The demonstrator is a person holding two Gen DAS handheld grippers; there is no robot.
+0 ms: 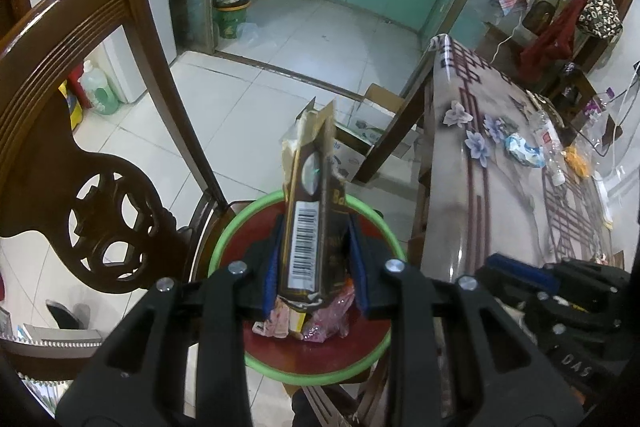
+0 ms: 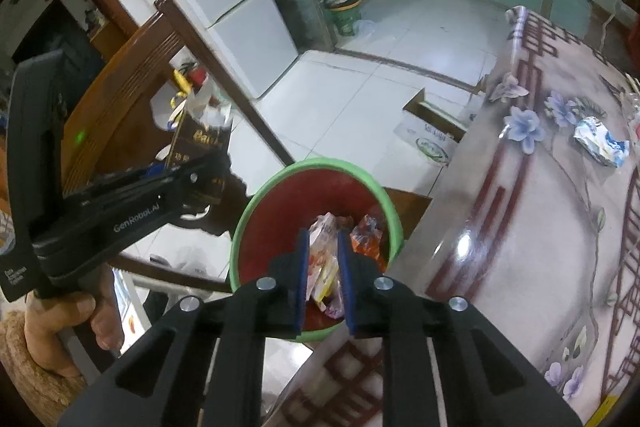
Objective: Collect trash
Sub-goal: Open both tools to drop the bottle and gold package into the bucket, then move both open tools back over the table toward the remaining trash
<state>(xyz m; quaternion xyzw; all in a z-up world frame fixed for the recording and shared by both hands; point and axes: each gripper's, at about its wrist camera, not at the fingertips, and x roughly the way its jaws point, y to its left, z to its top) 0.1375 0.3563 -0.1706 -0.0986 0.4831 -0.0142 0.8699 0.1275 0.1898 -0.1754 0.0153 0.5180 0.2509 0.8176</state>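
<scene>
A: Where is the wrapper [image 1: 308,211]?

B: It stands upright between the blue pads of the left gripper [image 1: 316,259], which is clamped on its lower half. It is dark brown with a white barcode label, and its torn top points up. It hangs over the bin [image 1: 224,239], a red bucket with a green rim.

A: Does the right wrist view add anything?

B: It shows the left gripper [image 2: 192,163] from the side, with the wrapper [image 2: 202,143] sticking up from it, to the left of the bin [image 2: 280,179] and higher than the rim. It also shows the hand [image 2: 64,315] on that gripper's handle, which the left view cannot see.

A: And the right gripper [image 2: 323,279]?

B: Its jaws stand narrowly apart with nothing between them; through the gap one sees the pink and orange wrappers [image 2: 340,239] lying in the bin. In the left view only a blurred black part of it [image 1: 560,291] shows at the table's edge, and its jaws are out of sight.

A: What lies around?

B: A table [image 1: 460,187] with a flowered cloth stands just right of the bin, and on it a crumpled blue-and-white packet [image 2: 602,143]. The left view also shows a clear bottle [image 1: 554,151] beyond the packet. A carved wooden chair [image 1: 100,147] stands to the left.
</scene>
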